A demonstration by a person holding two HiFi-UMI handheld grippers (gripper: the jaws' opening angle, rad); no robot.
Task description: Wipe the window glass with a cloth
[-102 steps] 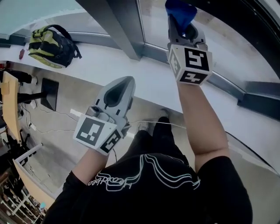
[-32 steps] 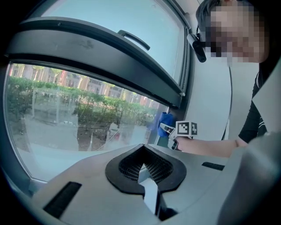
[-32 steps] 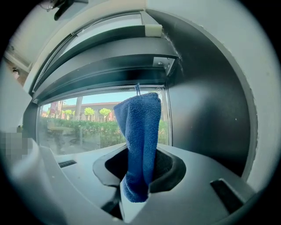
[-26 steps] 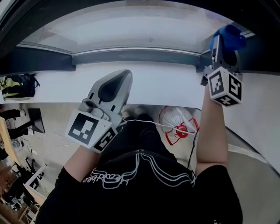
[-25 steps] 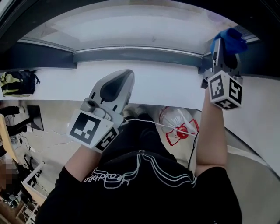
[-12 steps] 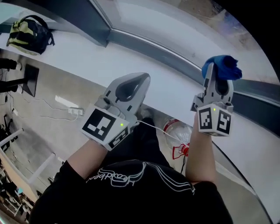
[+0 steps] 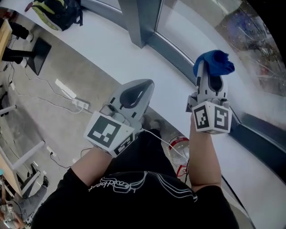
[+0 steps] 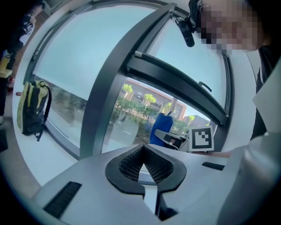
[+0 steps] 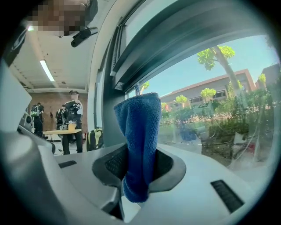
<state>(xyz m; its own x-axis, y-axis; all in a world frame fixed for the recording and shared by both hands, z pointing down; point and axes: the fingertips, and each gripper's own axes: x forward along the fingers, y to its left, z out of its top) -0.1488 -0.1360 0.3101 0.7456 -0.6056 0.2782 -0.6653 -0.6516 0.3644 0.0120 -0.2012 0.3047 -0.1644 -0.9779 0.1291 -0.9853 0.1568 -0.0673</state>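
Observation:
A blue cloth (image 7: 213,63) (image 9: 139,136) is clamped in my right gripper (image 7: 211,75) (image 9: 137,169), which is shut on it and held up a short way off the window glass (image 7: 232,31) (image 9: 219,101). The cloth sticks up out of the jaws as a folded wad. My left gripper (image 7: 132,94) (image 8: 145,169) is shut with nothing in it, held lower and to the left, over the white sill (image 7: 116,49). In the left gripper view the blue cloth (image 8: 160,128) and the right gripper's marker cube (image 8: 201,138) show ahead.
A dark window post (image 7: 143,20) (image 8: 109,92) divides the panes. A green backpack (image 7: 58,11) (image 8: 30,107) lies on the sill at far left. A clear plastic bottle (image 7: 176,150) and a cable lie on the floor below. People stand indoors far back (image 9: 70,118).
The head view has swung, so the window post and floor now show at left. Both grippers hold much the same pose, the right still shut on the cloth.

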